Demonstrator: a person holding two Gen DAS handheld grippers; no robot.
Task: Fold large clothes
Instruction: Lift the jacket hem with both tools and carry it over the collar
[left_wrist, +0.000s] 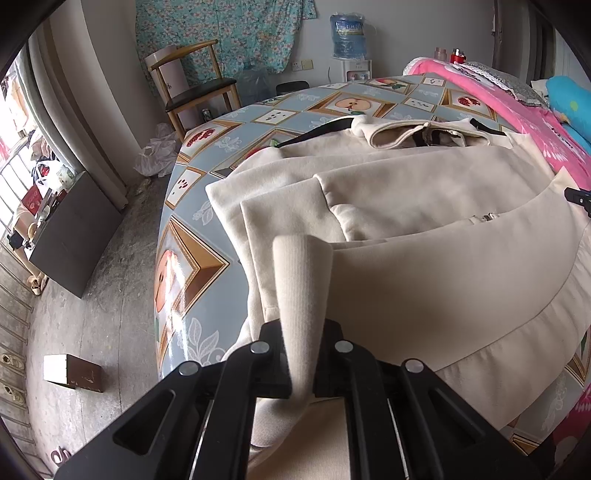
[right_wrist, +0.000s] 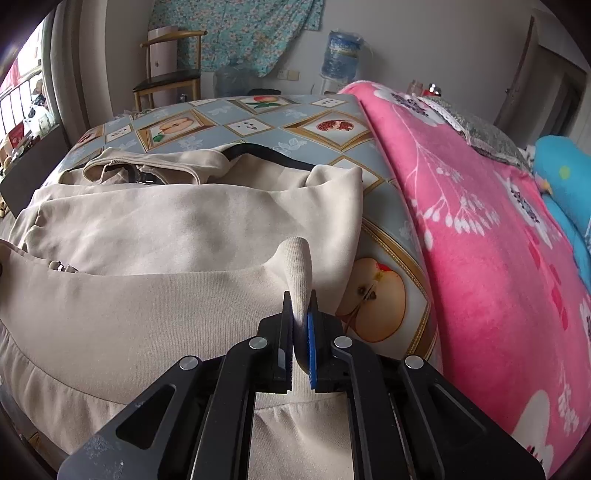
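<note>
Cream jacket (left_wrist: 424, 258) lies spread on the fruit-print tablecloth (left_wrist: 192, 258), straight ahead of both tongs, sleeves folded in over the body, collar (left_wrist: 417, 134) and zipper at the far end. Ribbed hem (right_wrist: 299, 269) is pulled up toward the person, a pinch of it in each tool. Left gripper (left_wrist: 301, 354) is clamped tight on a bunched fold of the ribbed edge, fabric standing up between its fingers. Right gripper (right_wrist: 300, 332) is likewise closed down on a thin ridge of hem, blue pad (right_wrist: 310, 343) showing on one finger. Zipper pull (left_wrist: 487, 217) sits ahead and to the right of the left tongs. Right of the right tongs, a pink floral blanket (right_wrist: 480, 240) touches the cloth edge. Beyond the jacket: wooden chair (left_wrist: 192, 85), water dispenser (left_wrist: 349, 44), floral curtain (left_wrist: 221, 33). Left of the left tongs, low on the floor, a small box (left_wrist: 72, 373).
</note>
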